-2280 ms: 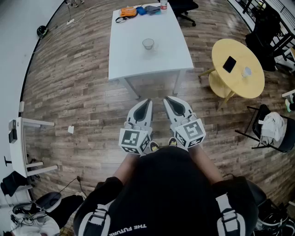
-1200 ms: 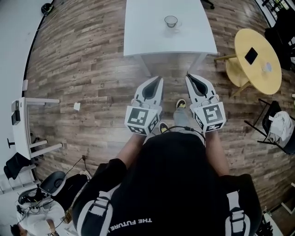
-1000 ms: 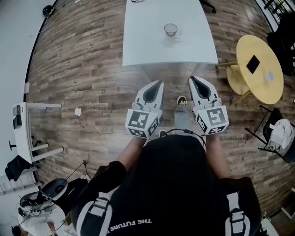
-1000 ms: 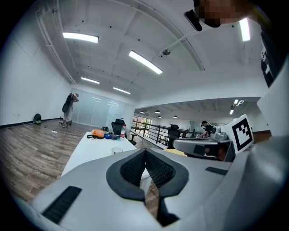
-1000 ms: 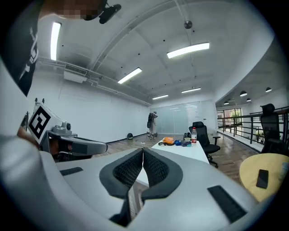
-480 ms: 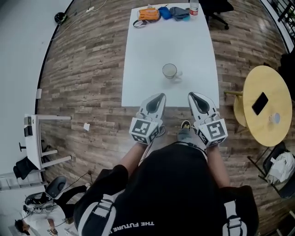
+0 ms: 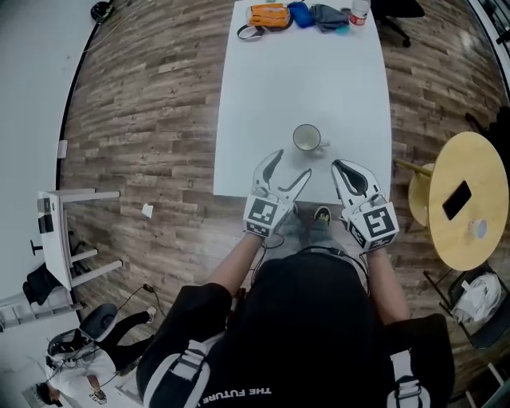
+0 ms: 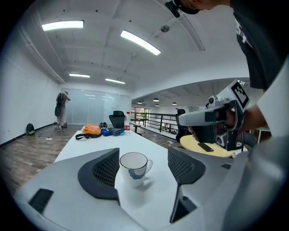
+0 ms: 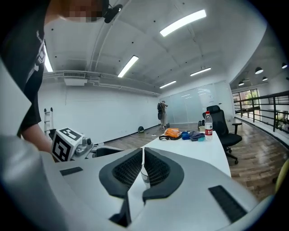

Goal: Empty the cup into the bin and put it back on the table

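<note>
A white cup (image 7: 307,137) with a dark mark on its side stands upright on the white table (image 7: 263,88), handle to the right. My left gripper (image 7: 292,162) is over the table's near edge, and its jaws have just been opening. They stand open and empty, with the cup (image 8: 133,168) a little ahead, framed between the tips and untouched. The left gripper (image 8: 143,153) points almost level at it. My right gripper (image 7: 341,166) hovers shut and empty to the right of the cup. In the right gripper view, the right gripper (image 9: 143,155) hides most of the cup.
An orange pouch (image 7: 267,14), a blue and a grey pouch and a bottle (image 7: 360,9) lie at the table's far end. A yellow round table (image 7: 470,231) with a phone (image 7: 457,199) stands to the right. A white desk (image 7: 56,231) stands at the left.
The person has stepped up to the table, and both grippers have moved forward over its near edge. The left jaws went from shut to open. The cup is now close ahead.
</note>
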A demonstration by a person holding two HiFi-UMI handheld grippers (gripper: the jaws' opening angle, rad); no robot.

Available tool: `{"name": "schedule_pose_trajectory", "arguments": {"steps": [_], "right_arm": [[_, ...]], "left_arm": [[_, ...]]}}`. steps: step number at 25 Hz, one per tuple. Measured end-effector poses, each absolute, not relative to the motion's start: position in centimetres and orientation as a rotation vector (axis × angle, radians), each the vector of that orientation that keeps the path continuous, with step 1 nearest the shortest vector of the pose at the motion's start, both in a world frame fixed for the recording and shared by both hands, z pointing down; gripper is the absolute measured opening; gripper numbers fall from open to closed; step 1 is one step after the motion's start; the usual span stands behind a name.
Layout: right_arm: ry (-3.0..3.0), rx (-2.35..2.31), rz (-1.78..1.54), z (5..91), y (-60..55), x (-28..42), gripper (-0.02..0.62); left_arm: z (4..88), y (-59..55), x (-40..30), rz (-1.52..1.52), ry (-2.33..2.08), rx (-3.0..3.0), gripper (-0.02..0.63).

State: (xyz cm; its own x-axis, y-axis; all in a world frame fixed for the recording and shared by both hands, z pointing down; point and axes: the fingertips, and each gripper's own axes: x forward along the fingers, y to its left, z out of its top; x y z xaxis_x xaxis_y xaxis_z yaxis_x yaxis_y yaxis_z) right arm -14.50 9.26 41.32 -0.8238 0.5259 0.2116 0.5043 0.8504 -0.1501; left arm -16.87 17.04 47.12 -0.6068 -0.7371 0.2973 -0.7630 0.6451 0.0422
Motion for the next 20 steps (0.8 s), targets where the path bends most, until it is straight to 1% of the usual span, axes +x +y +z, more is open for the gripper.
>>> {"name": "schedule_pose_trajectory", "arguments": {"steps": [3,8,13,20], "right_arm": [[-2.75,-0.742,0.06,42.9,9.5,-15.2,0.017],[-2.679,-0.654,0.025,46.6,7.7,-15.9,0.017],[-2.634,-0.633,0.011,50.3,6.4,-18.3,0.018],[-2.606,-0.643,0.025,52.2,6.2,-19.1,0.018]], "left_arm": [[50.9,16.6,-18.9,0.17,-2.537,1.278,0.345],[55.7,15.2,-21.6,0.135,-2.458,1.402,0.362],[57.7,13.2,-23.8,0.216,-2.382,1.56,0.371],[58.7,11.1,-23.9,0.214,-2.227,1.751,0.373]]}}
